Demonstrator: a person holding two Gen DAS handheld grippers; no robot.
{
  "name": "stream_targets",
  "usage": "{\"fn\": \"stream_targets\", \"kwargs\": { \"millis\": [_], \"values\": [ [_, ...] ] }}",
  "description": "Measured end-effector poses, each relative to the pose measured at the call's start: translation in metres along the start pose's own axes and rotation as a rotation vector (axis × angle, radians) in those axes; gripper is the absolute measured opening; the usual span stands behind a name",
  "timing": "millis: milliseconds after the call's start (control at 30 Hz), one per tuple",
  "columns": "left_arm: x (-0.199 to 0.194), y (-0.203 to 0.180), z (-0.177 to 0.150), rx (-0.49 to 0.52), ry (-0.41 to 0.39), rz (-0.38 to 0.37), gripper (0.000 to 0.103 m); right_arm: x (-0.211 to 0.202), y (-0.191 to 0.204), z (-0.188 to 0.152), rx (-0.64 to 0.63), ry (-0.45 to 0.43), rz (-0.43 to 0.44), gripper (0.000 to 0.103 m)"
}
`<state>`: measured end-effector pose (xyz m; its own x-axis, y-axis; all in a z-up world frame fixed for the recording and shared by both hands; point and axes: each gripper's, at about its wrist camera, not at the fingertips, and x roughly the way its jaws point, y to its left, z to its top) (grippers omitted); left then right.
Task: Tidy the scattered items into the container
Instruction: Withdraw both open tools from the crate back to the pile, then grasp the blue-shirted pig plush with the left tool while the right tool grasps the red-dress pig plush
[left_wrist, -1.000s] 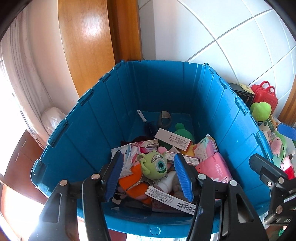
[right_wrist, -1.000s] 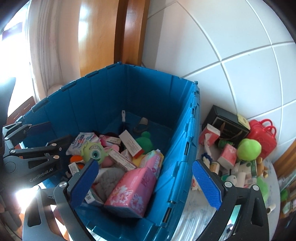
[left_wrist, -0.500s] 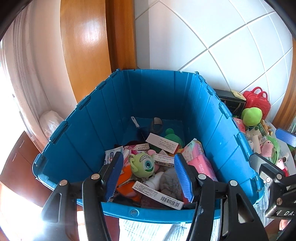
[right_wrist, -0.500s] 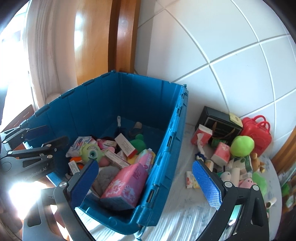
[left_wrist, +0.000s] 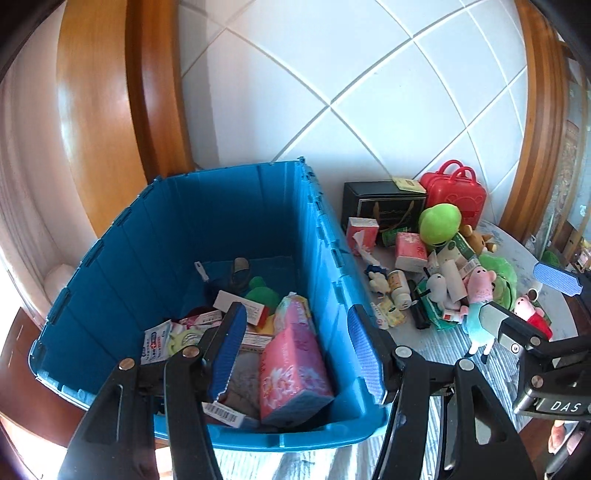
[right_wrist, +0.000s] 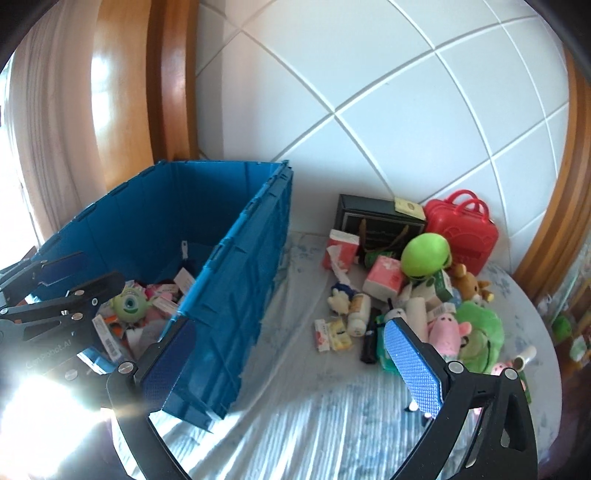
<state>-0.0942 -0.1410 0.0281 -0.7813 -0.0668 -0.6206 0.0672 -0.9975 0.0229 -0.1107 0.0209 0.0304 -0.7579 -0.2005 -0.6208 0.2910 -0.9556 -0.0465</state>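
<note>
Left wrist view: the left claw (left_wrist: 295, 343) is held partly open and empty over the near corner of the blue bin (left_wrist: 325, 236), which is already part-filled with packets. Right wrist view: the right claw (right_wrist: 291, 365) is spread wide and empty, aimed at the bench (right_wrist: 295, 413). The toy pile (right_wrist: 417, 295) lies right of the bin, awaiting collection.

Both wrist views look obliquely down, sharing the blue crate (left_wrist: 325, 236) and toy pile (right_wrist: 424, 291).
</note>
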Motion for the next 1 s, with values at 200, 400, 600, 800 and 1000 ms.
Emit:
{"fn": "stream_targets", "kwargs": {
  "millis": [200, 400, 600, 800, 1000],
  "values": [
    [0.003, -0.065, 0.005, 0.054, -0.015, -0.063, 0.056, -0.012, -0.077, -0.018, 0.094, -0.006, -0.063, 0.103],
    [0.025, -0.143, 0.002, 0.063, -0.007, -0.089, 0.056, -0.004, -0.176, -0.045, 0.162, 0.021, -0.102, 0.103],
    [0.074, -0.234, -0.007, 0.028, 0.066, -0.090, 0.056, 0.024, -0.285, -0.081, 0.187, 0.105, -0.111, 0.103],
    [0.123, -0.310, -0.028, 0.046, 0.202, -0.087, 0.056, 0.053, -0.378, -0.122, 0.235, 0.218, -0.119, 0.103],
    [0.152, -0.353, -0.036, 0.090, 0.262, -0.088, 0.056, 0.061, -0.433, -0.151, 0.314, 0.256, -0.140, 0.103]
  ]
}}
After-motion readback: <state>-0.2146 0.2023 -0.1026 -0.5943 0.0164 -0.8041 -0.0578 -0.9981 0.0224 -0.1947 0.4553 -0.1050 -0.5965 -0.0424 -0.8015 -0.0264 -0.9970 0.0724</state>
